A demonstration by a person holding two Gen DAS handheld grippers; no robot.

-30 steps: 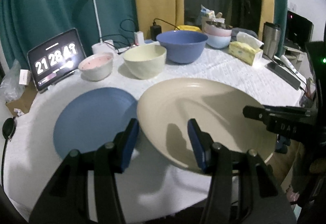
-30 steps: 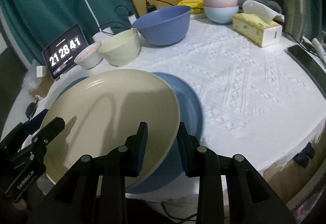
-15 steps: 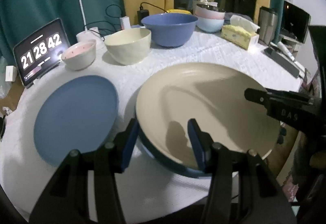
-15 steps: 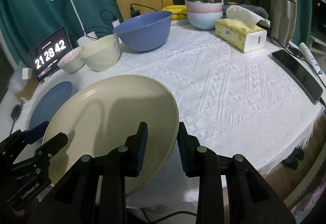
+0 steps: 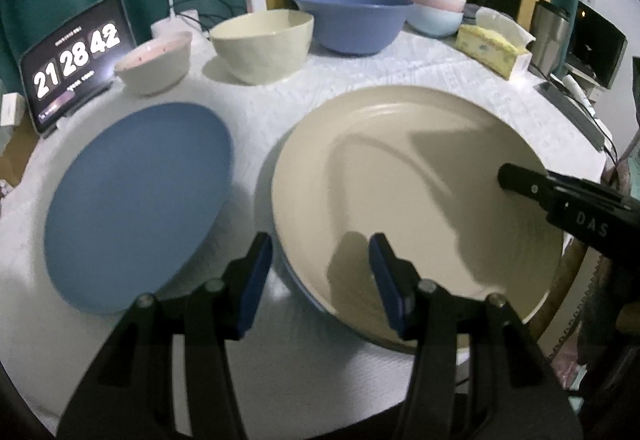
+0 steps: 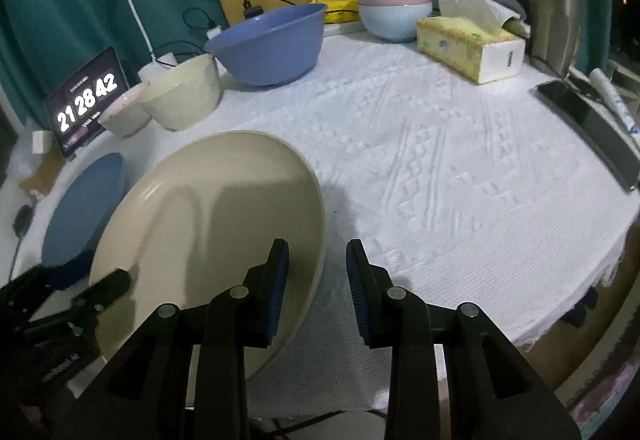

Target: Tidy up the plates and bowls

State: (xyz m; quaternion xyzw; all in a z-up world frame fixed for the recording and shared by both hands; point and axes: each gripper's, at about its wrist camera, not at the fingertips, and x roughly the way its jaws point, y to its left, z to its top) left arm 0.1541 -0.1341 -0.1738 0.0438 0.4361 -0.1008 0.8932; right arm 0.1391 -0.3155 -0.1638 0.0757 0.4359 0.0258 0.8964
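On the round table under its white embossed cloth (image 6: 460, 167), largest first: wide beige round plate (image 5: 416, 199) near the front edge, resting on something dark blue that peeks out only as a thin sliver beneath its near rim; flat blue round plate (image 5: 136, 207) lying just beside it on the cloth, apart from it. Along the back: big blue plastic bowl (image 5: 354, 17), cream faceted bowl (image 5: 262, 43), small pink-lined white bowl (image 5: 154, 59), then a pink bowl stacked in a pale blue one (image 6: 394, 7). Beside those, a yellow tissue box (image 6: 468, 43), a black tablet clock reading 21 28 42 (image 5: 74, 59), a dark phone (image 6: 588, 123). Left gripper (image 5: 320, 276) spread wide, straddling the beige plate's near rim without pinching it. Right gripper (image 6: 316, 276) likewise parted, one finger over the plate's rim, the other over bare cloth, gripping nothing
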